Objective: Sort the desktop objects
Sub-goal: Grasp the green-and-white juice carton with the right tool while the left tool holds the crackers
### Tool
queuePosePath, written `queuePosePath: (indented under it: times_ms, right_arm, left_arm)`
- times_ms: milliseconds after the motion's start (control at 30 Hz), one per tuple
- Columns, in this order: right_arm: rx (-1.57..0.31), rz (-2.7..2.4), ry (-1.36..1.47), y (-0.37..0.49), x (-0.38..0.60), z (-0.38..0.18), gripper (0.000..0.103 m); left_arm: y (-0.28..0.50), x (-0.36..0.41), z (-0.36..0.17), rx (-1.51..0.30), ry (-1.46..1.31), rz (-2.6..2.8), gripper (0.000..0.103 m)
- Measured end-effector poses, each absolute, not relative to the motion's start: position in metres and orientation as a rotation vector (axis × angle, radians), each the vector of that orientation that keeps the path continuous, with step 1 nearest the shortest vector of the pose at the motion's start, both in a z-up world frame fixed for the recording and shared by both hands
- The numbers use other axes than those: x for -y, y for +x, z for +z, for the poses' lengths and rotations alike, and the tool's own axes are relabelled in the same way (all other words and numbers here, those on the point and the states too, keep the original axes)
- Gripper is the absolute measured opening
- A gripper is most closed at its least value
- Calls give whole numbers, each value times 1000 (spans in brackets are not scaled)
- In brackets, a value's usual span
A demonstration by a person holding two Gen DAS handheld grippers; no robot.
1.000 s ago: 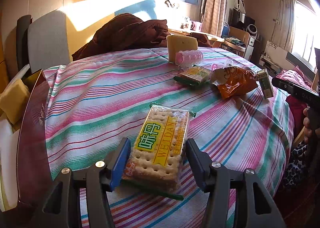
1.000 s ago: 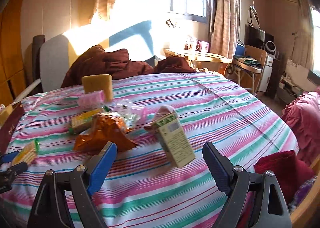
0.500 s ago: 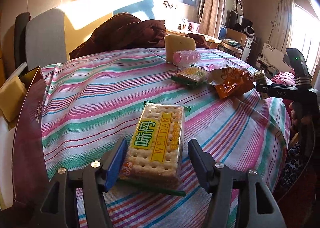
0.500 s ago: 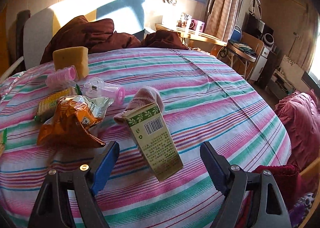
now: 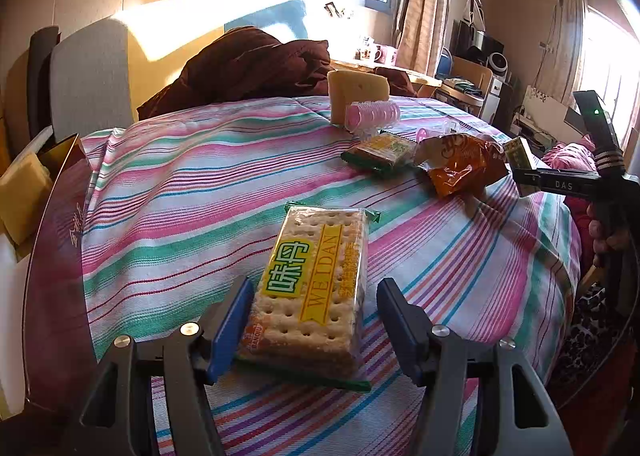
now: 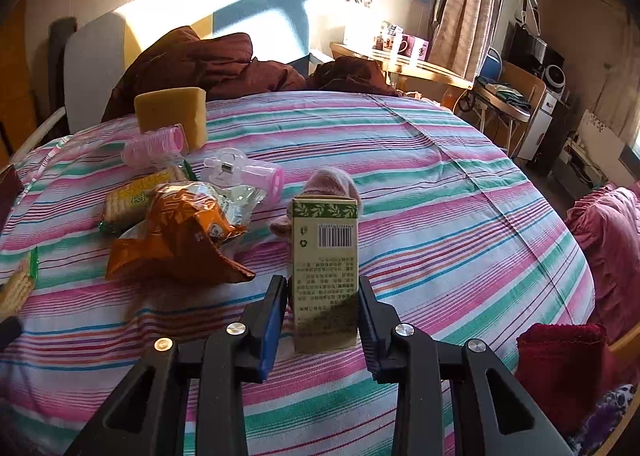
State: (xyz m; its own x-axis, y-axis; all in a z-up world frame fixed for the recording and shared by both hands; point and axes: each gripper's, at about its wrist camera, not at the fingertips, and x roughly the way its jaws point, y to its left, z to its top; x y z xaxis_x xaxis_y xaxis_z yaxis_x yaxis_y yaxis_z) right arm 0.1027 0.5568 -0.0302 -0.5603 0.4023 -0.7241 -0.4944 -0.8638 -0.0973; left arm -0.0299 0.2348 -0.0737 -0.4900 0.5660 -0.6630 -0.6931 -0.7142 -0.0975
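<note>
Striped tablecloth (image 5: 192, 192), sunlit bedroom. Left view: my left gripper (image 5: 310, 320) gapes around the cracker pack (image 5: 316, 288), fingers not touching. Right view: my right gripper (image 6: 322, 312) clamps the green carton (image 6: 325, 268), beside the orange snack bag (image 6: 180, 236).

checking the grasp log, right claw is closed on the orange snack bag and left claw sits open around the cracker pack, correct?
Not quite. In the right wrist view the right claw is closed on the green and beige carton, not the orange snack bag, which lies untouched on the striped cloth to its left. The rest holds: the left claw sits open around the cracker pack.
</note>
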Motion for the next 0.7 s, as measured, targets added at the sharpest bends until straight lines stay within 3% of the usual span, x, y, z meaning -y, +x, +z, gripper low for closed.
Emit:
queuePosePath:
  times_ms: [433, 700]
  right_arm:
    - [-139, 2661, -1119, 102, -457, -19, 34]
    - [-100, 2753, -1232, 86, -415, -37, 34]
  left_arm:
    - [-31, -218, -69, -180, -924, 2161, 65]
    - [-25, -209, -67, -238, -955, 2161, 65]
